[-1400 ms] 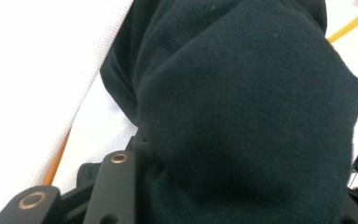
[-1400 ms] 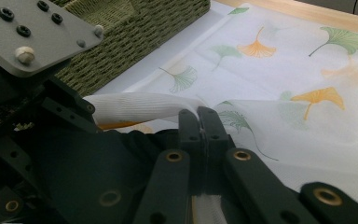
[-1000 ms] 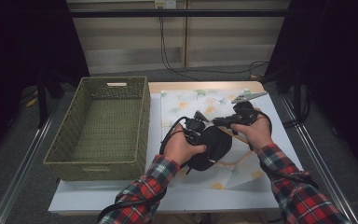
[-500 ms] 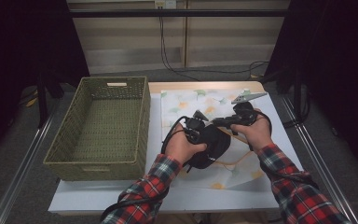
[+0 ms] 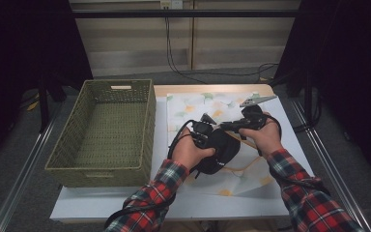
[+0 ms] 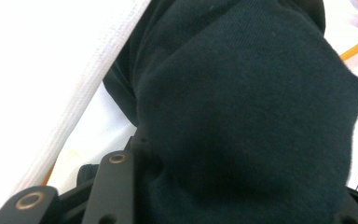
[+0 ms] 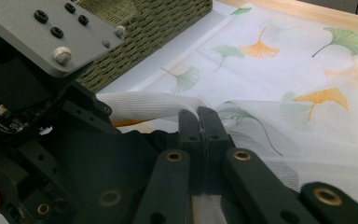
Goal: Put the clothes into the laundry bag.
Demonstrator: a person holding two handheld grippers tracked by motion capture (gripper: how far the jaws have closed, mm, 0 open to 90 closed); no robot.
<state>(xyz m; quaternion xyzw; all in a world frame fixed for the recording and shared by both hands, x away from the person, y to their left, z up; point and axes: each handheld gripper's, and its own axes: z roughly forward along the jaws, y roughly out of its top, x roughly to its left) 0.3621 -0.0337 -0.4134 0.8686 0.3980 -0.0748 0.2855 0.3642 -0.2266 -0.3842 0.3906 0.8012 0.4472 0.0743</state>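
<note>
Black garment (image 5: 221,151) bunched in half-closed left gripper (image 5: 204,129); right gripper (image 7: 199,122) pinches its edge shut. Best lift together toward the wicker basket (image 5: 63,159).

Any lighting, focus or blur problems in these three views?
High view: dim, room edges nearly black, basket readable. Left gripper view: dark cloth so near it is soft; white fabric overexposed. Right gripper view: bright, jaws fairly sharp, leaf-print mesh softer farther off.

- Dark garment (image 6: 242,107): bulk runs off left gripper view top & bottom; shape can't be told.
- Left gripper (image 5: 207,131): jaw tips buried in garment.
- Leaf-print cloth (image 5: 198,104): middle hidden under hands.
- Forearms: cut at high view's bottom edge.
</note>
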